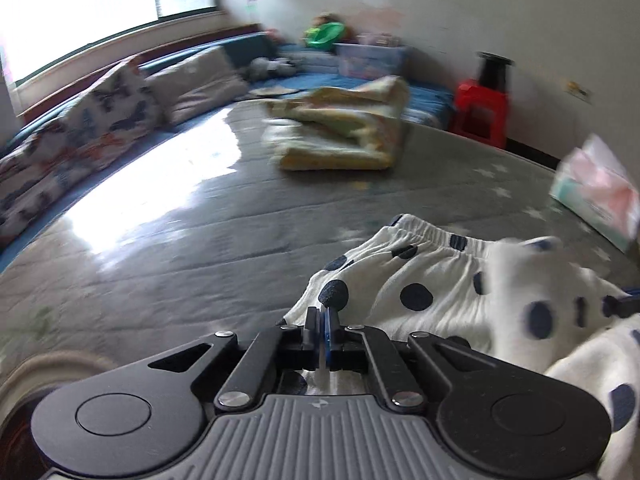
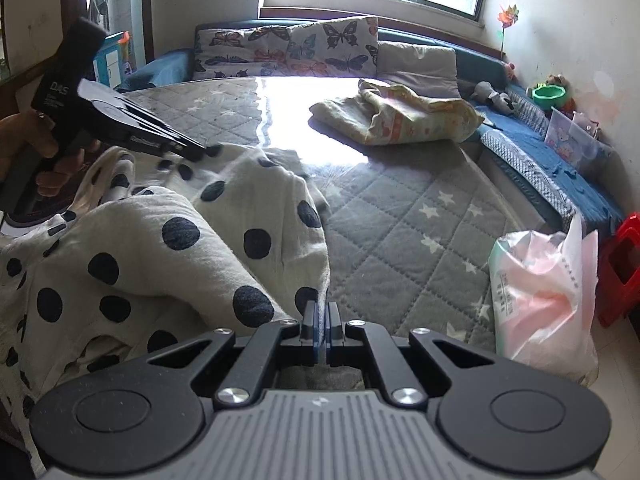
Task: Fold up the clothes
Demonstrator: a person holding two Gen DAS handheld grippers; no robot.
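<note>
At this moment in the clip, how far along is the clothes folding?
Early. Done: possibly the yellow blanket, lying loosely folded farther up the bed. In hand: the polka-dot garment, still rumpled, pinched by the left gripper and the right gripper, both shut on its fabric. Left: spread it flat and make every fold; no neat fold shows yet.

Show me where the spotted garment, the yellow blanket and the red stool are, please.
Spotted garment [image 2: 224,216]: right wrist view, on its raised middle fold.
Yellow blanket [image 2: 404,118]: right wrist view, on the top of the heap.
Red stool [image 1: 482,114]: left wrist view, on its front face.
</note>
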